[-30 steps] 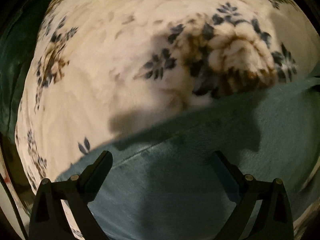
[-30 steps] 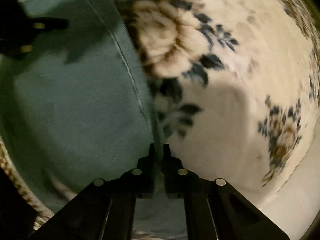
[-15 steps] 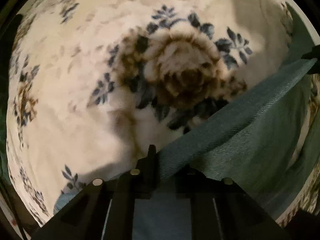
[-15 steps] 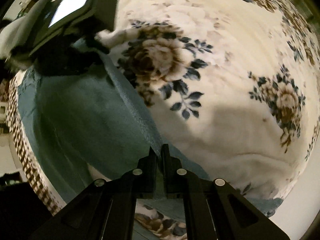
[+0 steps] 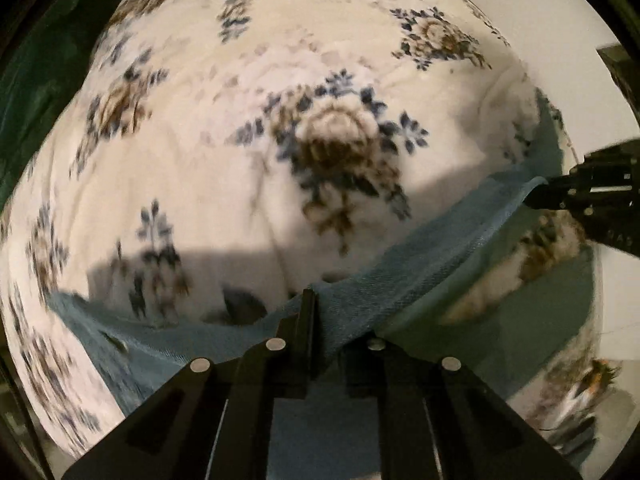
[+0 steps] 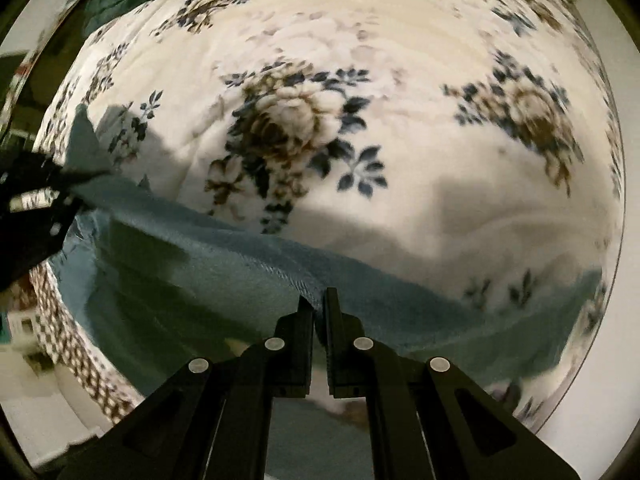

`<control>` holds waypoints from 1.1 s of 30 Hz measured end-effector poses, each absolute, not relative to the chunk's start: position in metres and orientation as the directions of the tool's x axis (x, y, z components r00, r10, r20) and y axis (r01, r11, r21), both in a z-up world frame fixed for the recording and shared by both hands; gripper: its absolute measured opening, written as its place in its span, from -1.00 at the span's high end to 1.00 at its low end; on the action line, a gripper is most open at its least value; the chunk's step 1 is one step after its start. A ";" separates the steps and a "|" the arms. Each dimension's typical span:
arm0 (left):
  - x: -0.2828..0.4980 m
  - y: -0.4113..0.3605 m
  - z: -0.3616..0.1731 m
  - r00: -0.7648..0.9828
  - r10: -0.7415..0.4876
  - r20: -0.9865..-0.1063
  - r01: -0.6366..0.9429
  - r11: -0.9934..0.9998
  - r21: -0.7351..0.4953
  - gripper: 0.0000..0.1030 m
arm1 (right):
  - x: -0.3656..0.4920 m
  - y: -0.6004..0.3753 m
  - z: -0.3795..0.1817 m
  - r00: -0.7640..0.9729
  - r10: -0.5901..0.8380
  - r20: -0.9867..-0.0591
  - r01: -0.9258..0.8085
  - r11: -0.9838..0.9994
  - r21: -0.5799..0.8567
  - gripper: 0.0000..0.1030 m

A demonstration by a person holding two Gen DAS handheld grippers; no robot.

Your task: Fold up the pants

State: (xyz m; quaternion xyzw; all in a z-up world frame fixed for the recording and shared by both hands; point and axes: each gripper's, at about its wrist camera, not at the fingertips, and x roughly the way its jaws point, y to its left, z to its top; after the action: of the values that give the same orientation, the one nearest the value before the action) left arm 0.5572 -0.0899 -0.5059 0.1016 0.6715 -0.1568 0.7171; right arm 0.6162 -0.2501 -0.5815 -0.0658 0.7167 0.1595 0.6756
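Left wrist: left gripper (image 5: pixel 320 312) pinching the hem of the pants (image 5: pixel 420 264), fingers pressed together on the cloth. Hem runs taut up-right to the right gripper (image 5: pixel 538 198), which grips the far end. Pants lifted off the blanket (image 5: pixel 248 152); the cloth hangs below the hem. Blanket beyond the hem is bare floral surface.

Right wrist: right gripper (image 6: pixel 319 312) clamped on the hem, pants (image 6: pixel 224 252) stretched left to the left gripper (image 6: pixel 68 184). Left edge is blurred, probably a checkered cloth (image 6: pixel 68 344) under the pants. Bare blanket (image 6: pixel 400 168) ahead and right.
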 end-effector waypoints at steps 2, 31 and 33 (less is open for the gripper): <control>0.542 -0.088 -0.496 0.045 -0.089 -0.995 0.320 0.945 -0.070 0.87 | 0.603 -0.249 -0.571 -0.074 0.122 -0.990 -0.297 0.945 0.139 0.90; 0.366 -0.061 -0.599 -0.203 -0.072 -0.976 0.008 0.997 -0.075 -0.63 | 0.379 -0.247 -0.658 -0.386 0.230 -0.893 -0.007 0.968 0.252 -0.47; 0.361 -0.057 -0.586 -0.193 -0.093 -0.977 -0.022 0.996 -0.091 -0.79 | 0.380 -0.247 -0.637 -0.354 0.281 -0.892 0.012 0.955 0.296 -0.79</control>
State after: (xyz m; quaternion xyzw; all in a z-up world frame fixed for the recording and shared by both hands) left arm 0.3613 -0.0566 -0.5864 -0.0372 0.7720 -0.0281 0.6340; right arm 0.3805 -0.2472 -0.6370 0.0898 0.8141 0.1200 0.5610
